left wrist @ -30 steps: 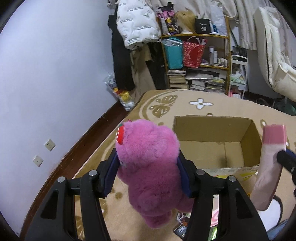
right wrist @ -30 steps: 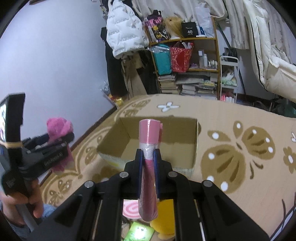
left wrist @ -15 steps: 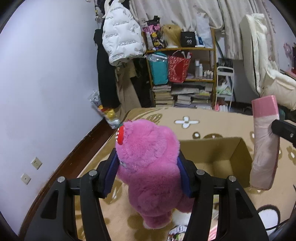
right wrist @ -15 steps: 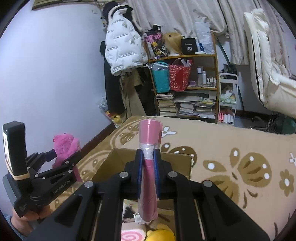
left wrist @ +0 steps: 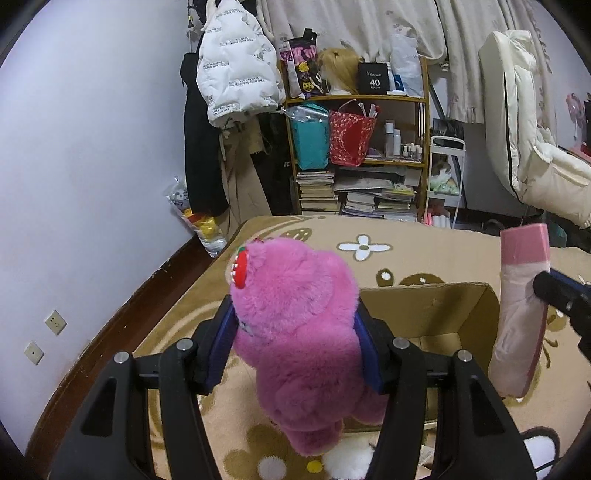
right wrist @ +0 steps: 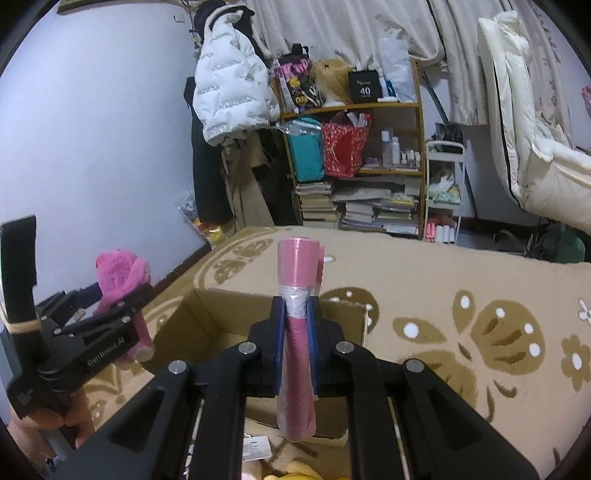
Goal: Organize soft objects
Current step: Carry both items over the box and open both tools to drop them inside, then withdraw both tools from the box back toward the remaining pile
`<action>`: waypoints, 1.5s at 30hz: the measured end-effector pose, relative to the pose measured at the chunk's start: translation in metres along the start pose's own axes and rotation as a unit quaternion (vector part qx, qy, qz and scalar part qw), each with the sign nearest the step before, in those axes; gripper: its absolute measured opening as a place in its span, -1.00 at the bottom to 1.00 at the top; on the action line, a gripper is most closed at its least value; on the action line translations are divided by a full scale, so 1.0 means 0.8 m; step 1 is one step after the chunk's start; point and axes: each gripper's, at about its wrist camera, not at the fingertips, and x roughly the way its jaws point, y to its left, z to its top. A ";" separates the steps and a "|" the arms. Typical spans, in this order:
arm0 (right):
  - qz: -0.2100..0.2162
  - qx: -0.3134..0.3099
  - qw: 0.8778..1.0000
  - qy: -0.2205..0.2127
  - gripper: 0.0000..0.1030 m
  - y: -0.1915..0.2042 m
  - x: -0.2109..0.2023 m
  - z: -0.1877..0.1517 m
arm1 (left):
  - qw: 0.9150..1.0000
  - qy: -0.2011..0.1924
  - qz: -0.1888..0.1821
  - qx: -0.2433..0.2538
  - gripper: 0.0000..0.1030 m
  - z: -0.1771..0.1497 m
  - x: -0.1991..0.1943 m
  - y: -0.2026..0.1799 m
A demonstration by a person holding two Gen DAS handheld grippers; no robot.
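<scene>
Fluffy plush bear (left wrist: 303, 317) (matt), glossy plastic roll (right wrist: 297, 332), corrugated cardboard box (left wrist: 439, 314).

Plush toy (left wrist: 299, 332): bright magenta-pink fur, a red strawberry patch (left wrist: 242, 269) with pale specks near its top. Roll of plastic (right wrist: 297, 332): pink, glossy, with a silvery-grey tape band around it. Left claw (left wrist: 295, 347) and right claw (right wrist: 296, 347): black frames, dark blue pads, silver bolt heads. Box (left wrist: 436, 314): plain brown cardboard. Rug (right wrist: 461, 295): tan ground, darker brown leaf and butterfly shapes dotted white, a white four-petal flower. Wall (left wrist: 92, 147): pale lilac, dark brown skirting. Puffer jacket (left wrist: 236, 77): white with small dark lettering. Shelf (left wrist: 354, 99): yellowish wood, holding a teal bag (left wrist: 310, 142) and a red patterned bag (left wrist: 351, 138). Curtains (left wrist: 369, 22): cream with faint prints.
</scene>
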 end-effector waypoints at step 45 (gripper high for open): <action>0.007 0.052 0.998 0.028 0.82 -0.033 0.018 -0.016 | 0.999 0.042 0.022 -0.009 0.99 -0.010 0.013 0.020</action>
